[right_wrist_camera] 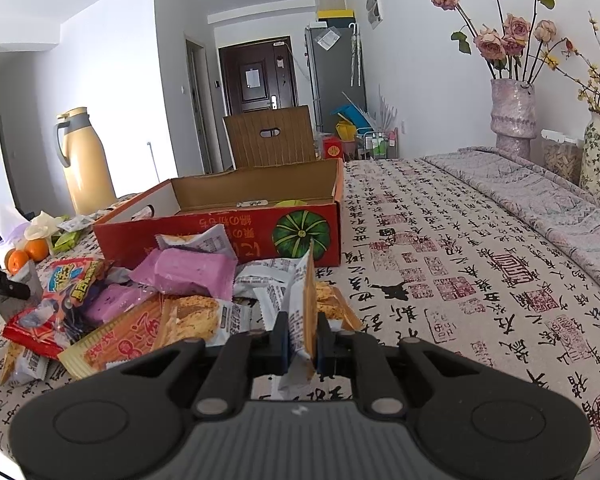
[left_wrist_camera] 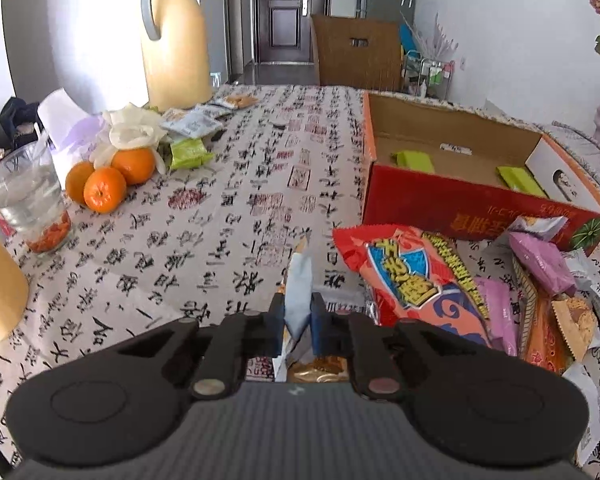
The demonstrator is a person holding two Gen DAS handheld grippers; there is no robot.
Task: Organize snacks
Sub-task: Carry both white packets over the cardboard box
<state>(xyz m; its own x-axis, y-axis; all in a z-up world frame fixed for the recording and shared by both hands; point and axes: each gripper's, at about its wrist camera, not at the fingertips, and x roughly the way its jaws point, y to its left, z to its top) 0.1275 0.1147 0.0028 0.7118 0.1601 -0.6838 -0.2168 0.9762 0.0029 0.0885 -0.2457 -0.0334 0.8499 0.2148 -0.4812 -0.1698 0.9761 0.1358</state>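
Left wrist view shows the left gripper [left_wrist_camera: 298,326] pinched tight on a pale blue-grey snack packet [left_wrist_camera: 299,292] standing on edge between its jaws, while the right gripper [right_wrist_camera: 302,342] likewise clamps an orange-and-white cracker packet [right_wrist_camera: 306,308] beside the snack pile [right_wrist_camera: 152,296]. Both pickups look made, so the step in hand is the carry: each packet likely needs lifting clear and moving over the red cardboard box [right_wrist_camera: 236,236] before release. Only the left view looks into the box, where two green packets [left_wrist_camera: 414,161] lie, and only the right view shows the vase of dried roses [right_wrist_camera: 514,114].
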